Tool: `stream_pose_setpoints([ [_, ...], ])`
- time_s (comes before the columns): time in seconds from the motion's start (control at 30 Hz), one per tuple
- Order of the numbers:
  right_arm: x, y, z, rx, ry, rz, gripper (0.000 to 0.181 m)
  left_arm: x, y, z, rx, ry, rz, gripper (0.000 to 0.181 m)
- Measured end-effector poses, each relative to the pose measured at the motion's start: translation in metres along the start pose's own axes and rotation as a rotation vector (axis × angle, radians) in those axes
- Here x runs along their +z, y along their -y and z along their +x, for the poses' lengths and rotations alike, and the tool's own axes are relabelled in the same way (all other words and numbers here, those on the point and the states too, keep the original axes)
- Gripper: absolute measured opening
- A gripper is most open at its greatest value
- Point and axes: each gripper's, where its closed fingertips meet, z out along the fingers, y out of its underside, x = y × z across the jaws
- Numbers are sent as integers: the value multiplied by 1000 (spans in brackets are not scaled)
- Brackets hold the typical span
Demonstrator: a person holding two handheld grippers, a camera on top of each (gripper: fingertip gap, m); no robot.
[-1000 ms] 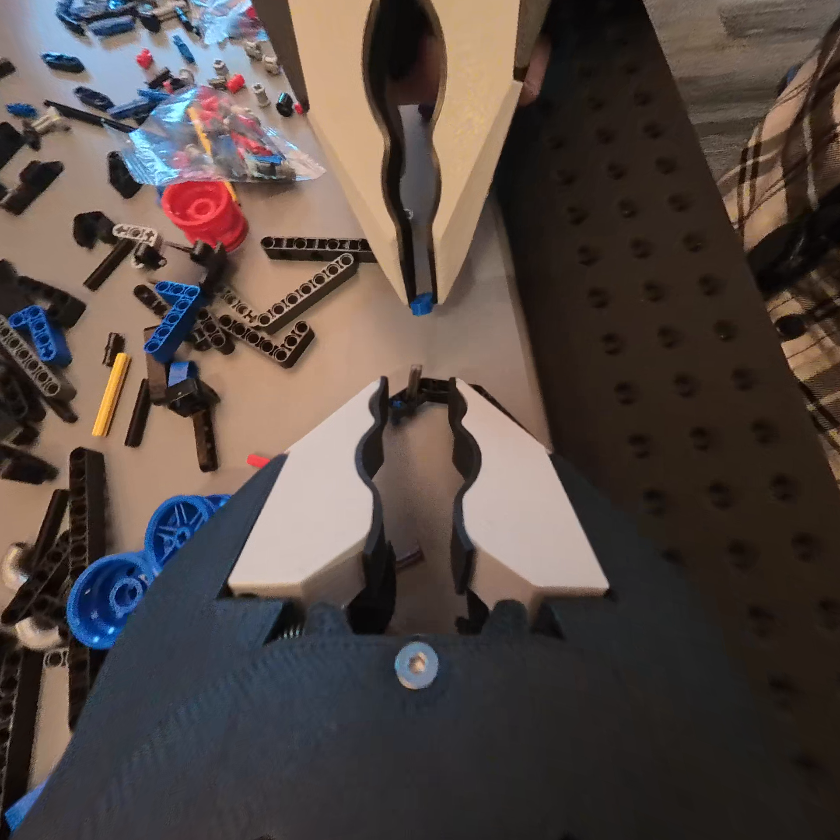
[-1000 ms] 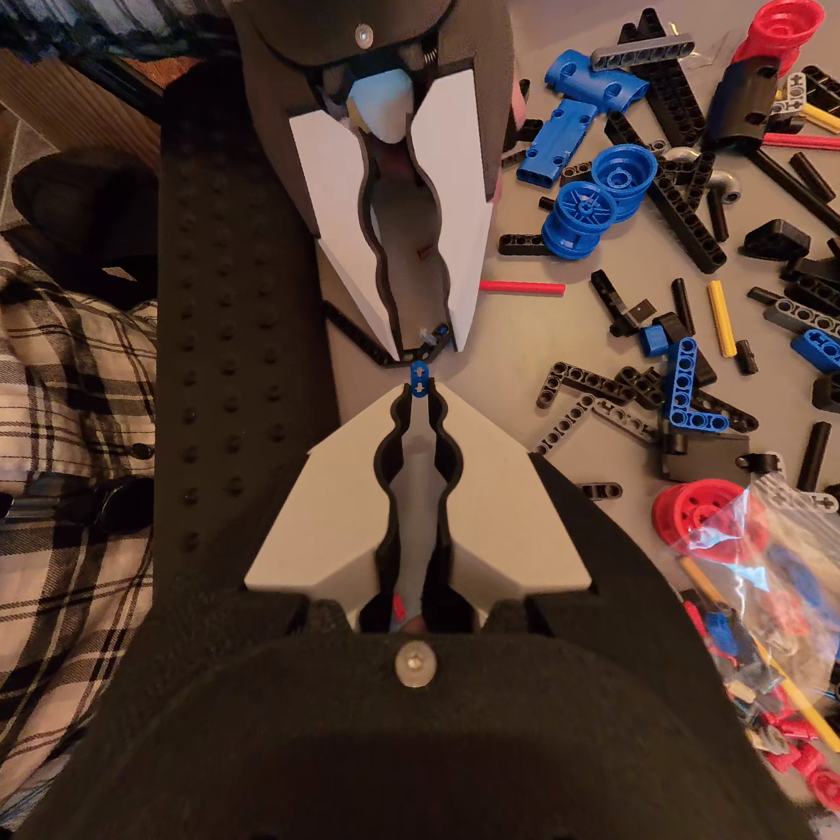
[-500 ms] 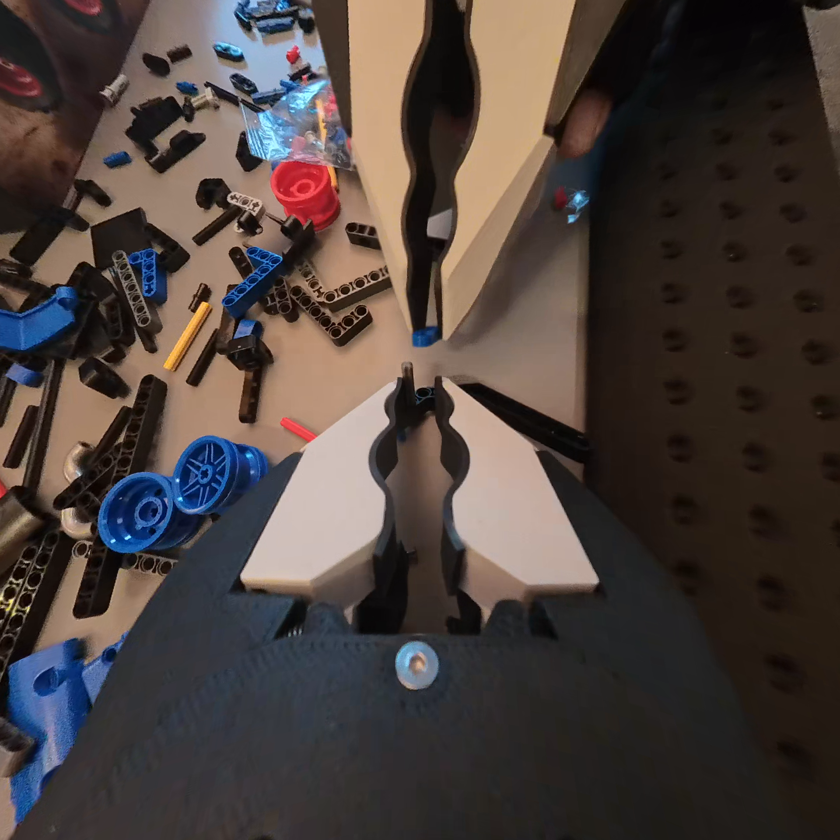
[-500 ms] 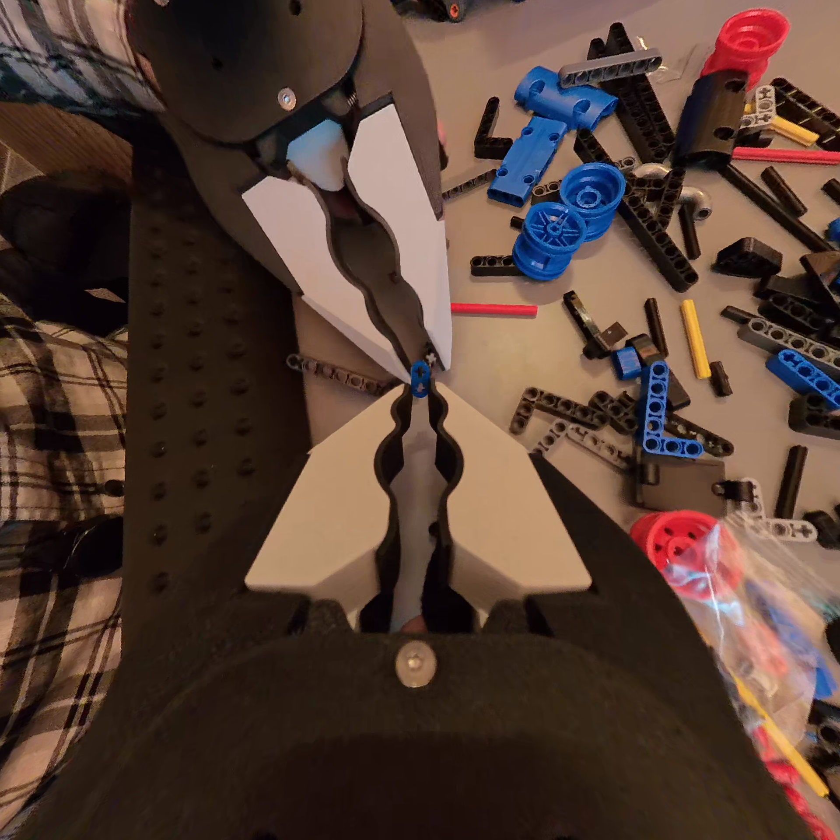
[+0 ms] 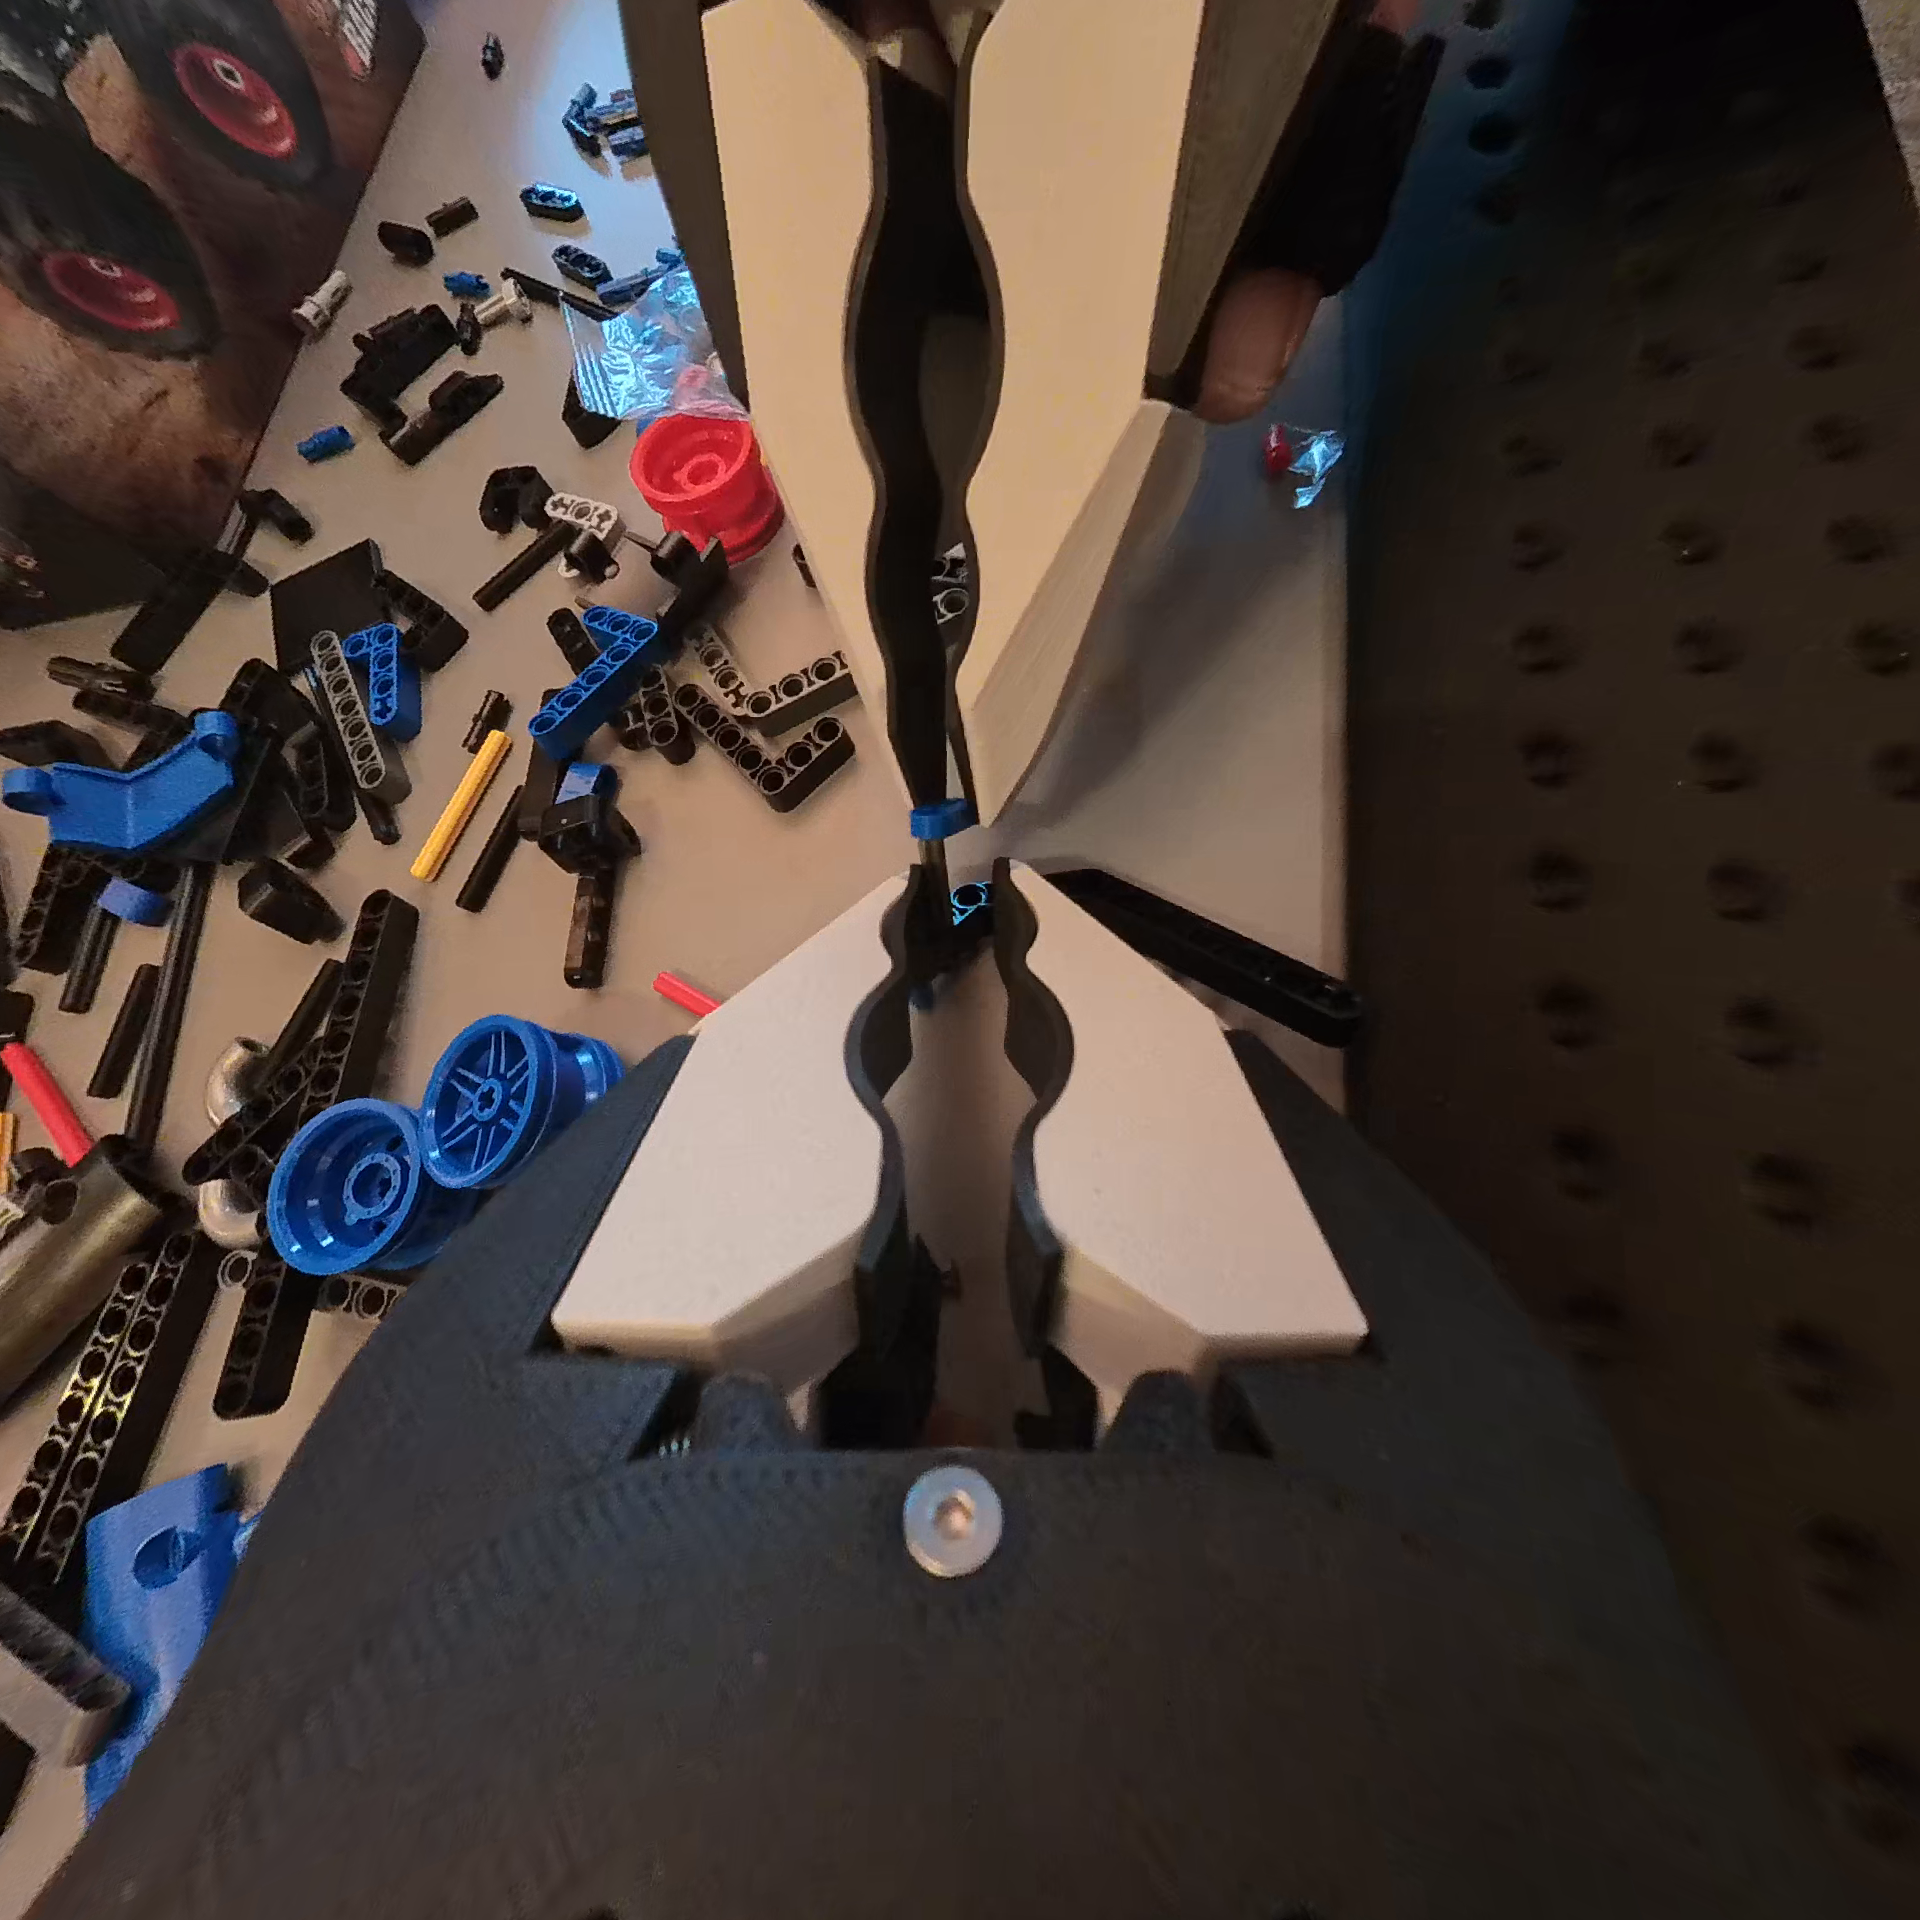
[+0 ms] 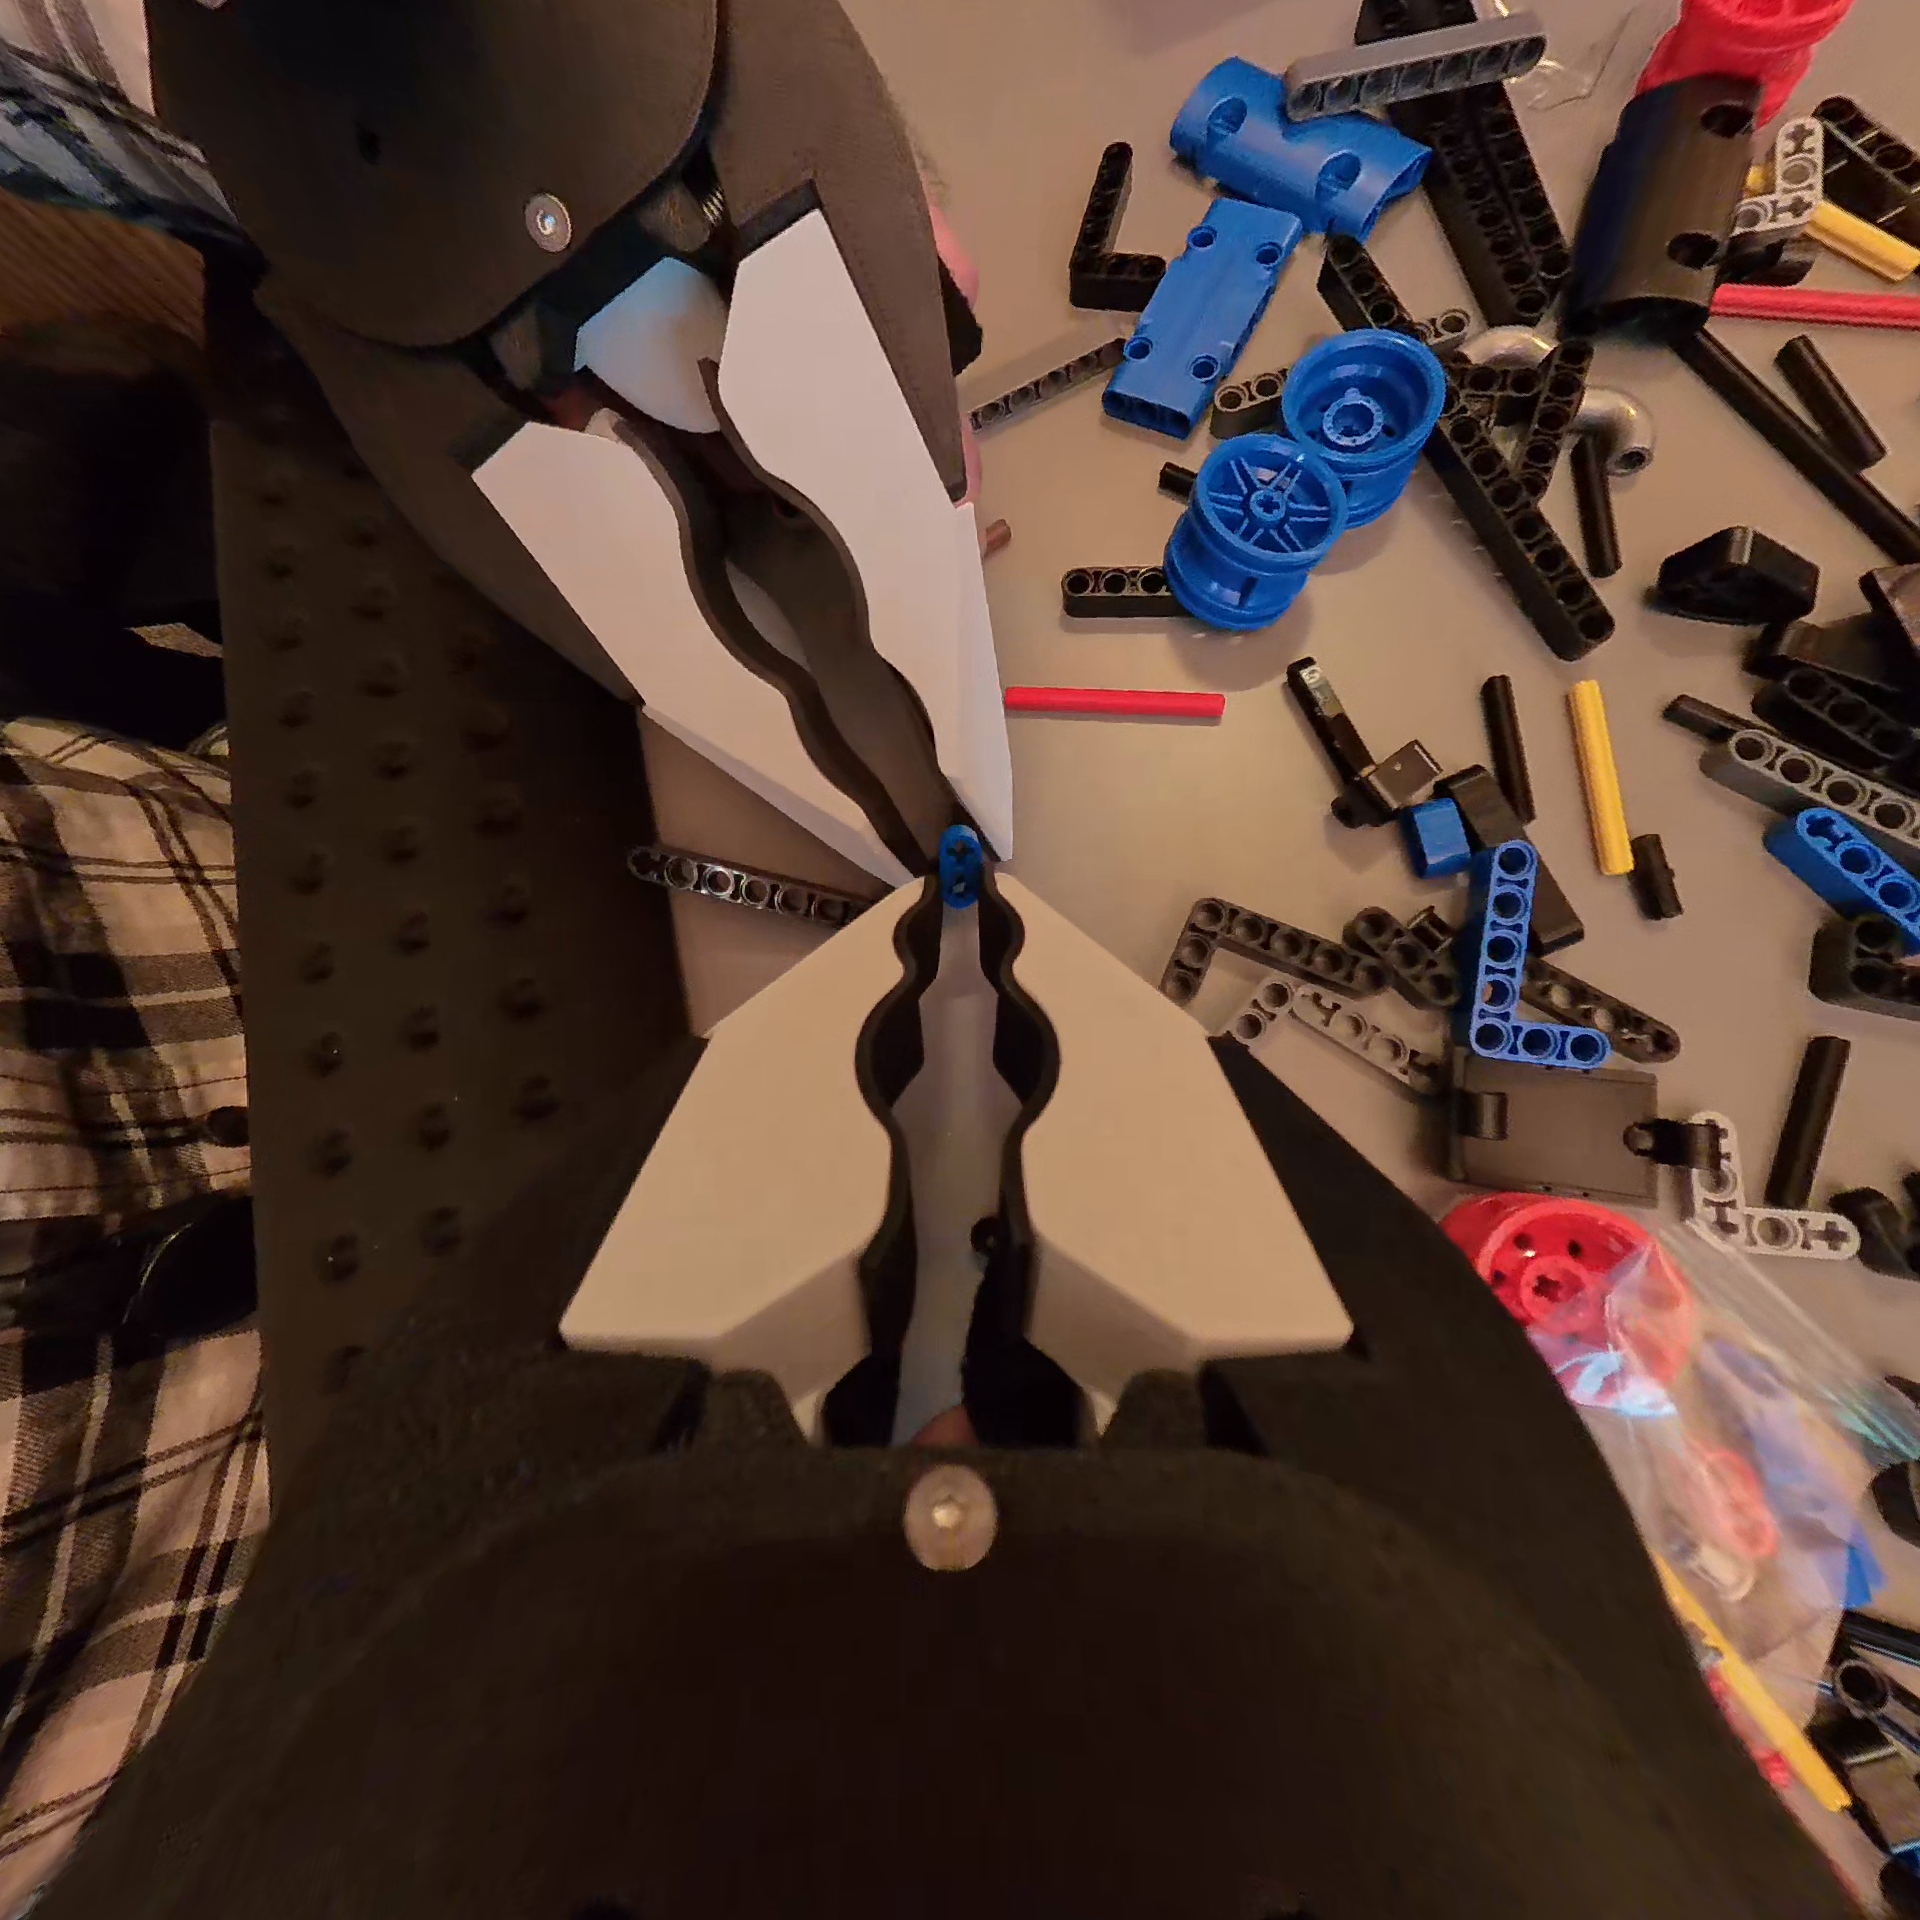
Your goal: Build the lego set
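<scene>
Spreading across the grey worktop (image 5: 1195, 665) is a loose scatter of parts: black beams, two blue wheels (image 5: 416, 1143), a red wheel (image 5: 707, 488), a yellow axle (image 5: 462, 790), a bag of small pieces (image 6: 1704, 1455). A dark perforated mat (image 5: 1662, 831) runs along the near edge.

Above that edge the two tools meet tip to tip. The left tongs (image 5: 951, 914) are nearly closed on a small black part (image 5: 935, 920) with a hint of blue beside it; a short dark pin (image 5: 932, 854) stands out of it toward the other tool. What exactly that part is I cannot tell. The right tongs (image 6: 958, 899) are pinched narrow on a small blue link (image 6: 958, 862), a short two-hole piece.

The relation that matters: in the left wrist view the link (image 5: 938, 819) sits straight ahead of the left tongs, just beyond the pin's end and seemingly touching it. In the right wrist view the link's long axis runs along the line of the right tongs, one hole gripped, the other poking free toward the left tool. Pin and free hole look close to a common line, with the left tool coming in at a slant.

My reading is that the step in hand is seating the link on the pin, and that a short push of the tips together along that line is what it calls for. With so small a grip on each piece, either could twist or slip if the slant is not taken out.
</scene>
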Motion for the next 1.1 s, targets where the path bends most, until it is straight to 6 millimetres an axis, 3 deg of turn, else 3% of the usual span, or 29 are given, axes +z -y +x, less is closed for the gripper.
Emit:
stream_pose_setpoints([
  [0.37,-2,0,2,-26,-34,-89,5,1,3,-2,60,52,12,11],
  [0.5,-9,1,2,-47,-62,-45,5,-4,8,1,45,28,41,30],
  [0.63,-13,0,0,-103,-85,-60,5,-13,21,-6,98,78,96,22],
  [0.87,-18,4,-6,-216,-119,-95,5,-17,31,0,212,74,111,4],
  [1.0,-22,10,-10,-196,-84,-41,5,-24,36,-2,205,66,155,0],
  [1.1,-22,7,-2,-222,-151,-53,5,-31,42,-4,133,35,198,0],
])
